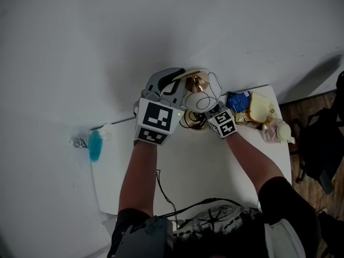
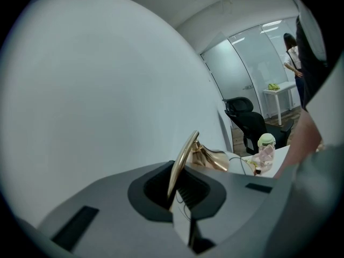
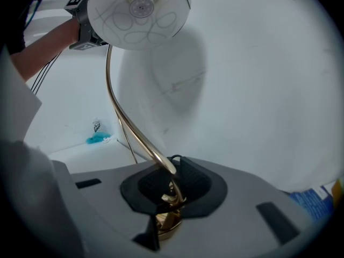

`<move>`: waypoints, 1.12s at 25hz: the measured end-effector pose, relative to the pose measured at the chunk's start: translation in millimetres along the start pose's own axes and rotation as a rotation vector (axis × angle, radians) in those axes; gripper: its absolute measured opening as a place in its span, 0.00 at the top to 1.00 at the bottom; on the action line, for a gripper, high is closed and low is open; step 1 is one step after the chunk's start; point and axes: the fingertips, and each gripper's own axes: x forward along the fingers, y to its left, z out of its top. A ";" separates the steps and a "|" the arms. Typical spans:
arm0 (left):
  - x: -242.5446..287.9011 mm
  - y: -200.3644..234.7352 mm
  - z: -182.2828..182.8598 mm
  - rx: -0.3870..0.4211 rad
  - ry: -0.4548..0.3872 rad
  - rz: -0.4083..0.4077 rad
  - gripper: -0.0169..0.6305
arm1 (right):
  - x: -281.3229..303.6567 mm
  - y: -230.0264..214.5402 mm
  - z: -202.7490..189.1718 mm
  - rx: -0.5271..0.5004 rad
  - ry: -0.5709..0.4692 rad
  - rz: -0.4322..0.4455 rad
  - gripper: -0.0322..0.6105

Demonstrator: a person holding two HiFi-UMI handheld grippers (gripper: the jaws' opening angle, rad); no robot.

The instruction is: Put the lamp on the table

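The lamp has a thin curved gold stem (image 3: 124, 117), a white shade (image 3: 141, 12) with a bulb in it, and a gold base (image 1: 196, 121) at the white table's (image 1: 188, 168) far edge. Whether the base rests on the table I cannot tell. My left gripper (image 1: 174, 86) is shut on the upper gold stem (image 2: 183, 160), close to the gold cap under the shade. My right gripper (image 1: 207, 115) is shut on the lower stem just above the base, which shows between its jaws (image 3: 169, 195). In the head view the shade (image 1: 200, 101) hangs between the two grippers.
A blue packet (image 1: 237, 101), a yellow object (image 1: 261, 107) and a small pink figure (image 1: 277, 131) lie at the table's right end. A turquoise thing (image 1: 95, 144) sits at the left corner. A black cable (image 1: 163, 190) runs over the near edge. A black chair (image 1: 321, 144) stands on the right.
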 end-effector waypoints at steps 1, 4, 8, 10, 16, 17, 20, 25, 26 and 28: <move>0.0 0.1 0.1 0.002 0.000 0.001 0.95 | -0.2 -0.1 -0.1 0.002 0.000 0.000 0.89; -0.5 0.2 0.5 0.016 0.008 0.007 0.95 | -0.8 -0.2 -0.1 0.016 0.006 0.001 0.88; -1.1 1.8 -0.2 0.022 0.015 0.027 0.94 | -2.3 3.2 -1.0 0.030 0.011 0.020 0.75; -2.4 4.2 0.0 0.028 0.017 0.046 0.89 | -4.3 2.8 -1.3 0.033 0.014 0.020 0.72; -5.0 11.2 -2.8 0.043 0.036 0.092 0.79 | -11.8 -2.3 -1.6 0.042 0.018 0.005 0.70; -5.0 12.7 -3.4 0.046 0.039 0.099 0.76 | -12.6 -2.4 -2.7 0.042 0.021 0.004 0.70; -5.6 16.0 -3.9 0.055 0.044 0.117 0.71 | -14.5 -1.5 -4.7 0.041 0.027 0.006 0.70; -17.0 8.9 -1.0 0.195 0.105 0.164 0.69 | -17.9 1.9 -5.0 0.033 0.027 0.009 0.70; -18.2 7.4 -0.6 0.225 0.115 0.173 0.69 | -17.9 1.6 -4.2 0.033 0.026 0.008 0.70; -19.7 5.5 -1.3 0.243 0.125 0.171 0.69 | -18.1 1.3 -2.9 0.042 0.025 0.007 0.70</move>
